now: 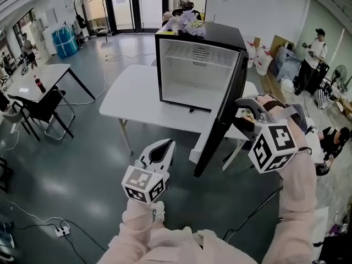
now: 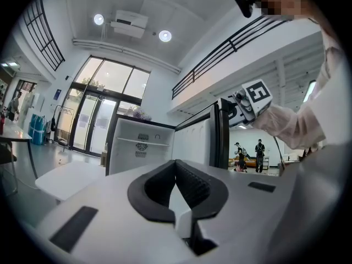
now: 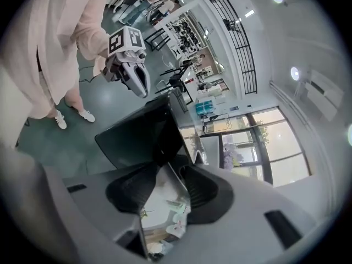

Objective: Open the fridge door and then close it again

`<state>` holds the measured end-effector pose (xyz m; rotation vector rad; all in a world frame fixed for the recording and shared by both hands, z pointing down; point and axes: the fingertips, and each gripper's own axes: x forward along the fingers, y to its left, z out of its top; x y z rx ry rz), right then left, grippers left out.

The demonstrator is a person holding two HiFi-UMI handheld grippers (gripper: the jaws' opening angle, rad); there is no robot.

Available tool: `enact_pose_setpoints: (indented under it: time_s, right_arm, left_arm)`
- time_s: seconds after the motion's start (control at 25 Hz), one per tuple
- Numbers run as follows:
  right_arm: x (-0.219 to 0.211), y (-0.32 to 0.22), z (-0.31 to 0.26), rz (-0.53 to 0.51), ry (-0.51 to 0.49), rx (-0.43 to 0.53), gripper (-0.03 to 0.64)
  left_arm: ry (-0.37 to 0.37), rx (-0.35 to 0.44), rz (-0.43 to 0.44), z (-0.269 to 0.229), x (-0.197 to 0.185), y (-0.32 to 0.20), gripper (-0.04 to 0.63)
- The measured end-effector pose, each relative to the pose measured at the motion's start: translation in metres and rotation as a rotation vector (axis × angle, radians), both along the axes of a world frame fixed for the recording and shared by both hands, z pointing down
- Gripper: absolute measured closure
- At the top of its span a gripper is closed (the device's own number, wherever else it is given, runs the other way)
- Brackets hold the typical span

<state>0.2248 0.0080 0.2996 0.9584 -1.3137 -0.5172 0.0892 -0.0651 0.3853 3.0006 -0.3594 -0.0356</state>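
Observation:
A black mini fridge point(image 1: 201, 65) stands on a white table point(image 1: 132, 92), its white inside bare. Its door point(image 1: 220, 125) hangs wide open, swung toward me on the right. My right gripper point(image 1: 246, 114) is at the door's free edge. In the right gripper view the door point(image 3: 137, 139) runs between the jaws, and the right gripper point(image 3: 170, 172) is shut on that edge. My left gripper point(image 1: 165, 147) hangs low over the floor in front of the table, shut and empty. The left gripper view looks up past the left gripper point(image 2: 176, 166) at the fridge point(image 2: 140, 147).
Purple flowers point(image 1: 187, 22) lie on the fridge top. A black chair point(image 1: 44, 106) and a second table with a bottle point(image 1: 38, 84) stand at the left. A power strip point(image 1: 60, 231) and cables lie on the floor. A person point(image 1: 311, 54) stands at the back right.

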Motion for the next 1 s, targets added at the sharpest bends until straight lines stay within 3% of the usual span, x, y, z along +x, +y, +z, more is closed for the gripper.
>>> enact_pose_setpoints:
  time_s: [0.28, 1.0]
  right_arm:
    - [0.006, 0.013, -0.002, -0.021, -0.027, -0.042, 0.46]
    - [-0.012, -0.033, 0.001, -0.044, 0.064, -0.061, 0.471]
  left_arm:
    - [0.003, 0.002, 0.028, -0.001, 0.011, 0.004, 0.584]
    - [-0.022, -0.01, -0.033, 0.009, -0.001, -0.022, 0.584]
